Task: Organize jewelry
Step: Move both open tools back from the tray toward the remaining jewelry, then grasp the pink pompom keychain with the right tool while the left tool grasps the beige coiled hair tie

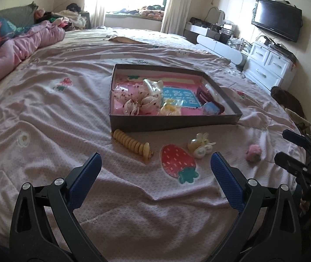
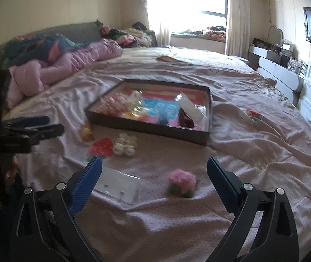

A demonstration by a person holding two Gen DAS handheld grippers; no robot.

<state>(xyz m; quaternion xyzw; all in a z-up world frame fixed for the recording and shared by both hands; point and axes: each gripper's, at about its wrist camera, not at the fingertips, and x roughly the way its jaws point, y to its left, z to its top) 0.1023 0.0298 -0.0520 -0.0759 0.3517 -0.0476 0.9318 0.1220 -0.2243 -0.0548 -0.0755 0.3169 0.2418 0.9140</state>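
On the pink bedspread (image 2: pixel 232 152) before the shallow cardboard box (image 2: pixel 146 128), a fluffy pink pompom hair tie (image 2: pixel 182 182), likely soft and light, lies between the wide-open, empty right gripper (image 2: pixel 154 179), best pinched mid-fluff; the left gripper (image 1: pixel 155 171) also gapes empty.

Box (image 1: pixel 173 123): shallow, dark-walled, open, flat on the bed beyond both tongs. Inside it: a white spotted scrunchie (image 1: pixel 143 100) at the left, a yellow piece (image 1: pixel 170 107) beside it, a dark red clip (image 1: pixel 210 99) and a small blue piece (image 1: pixel 211 109) at the right.

Loose on the bed, between box and tongs:
- yellow spiral clip (image 1: pixel 131 145), lying on its side just before the box's near wall
- cream bow clip (image 1: pixel 201 147), right of the spiral
- pink pompom (image 2: pixel 181 182), between the right tongs' fingers
- clear earring card (image 2: pixel 118 186), flat, beside the right tongs' left finger
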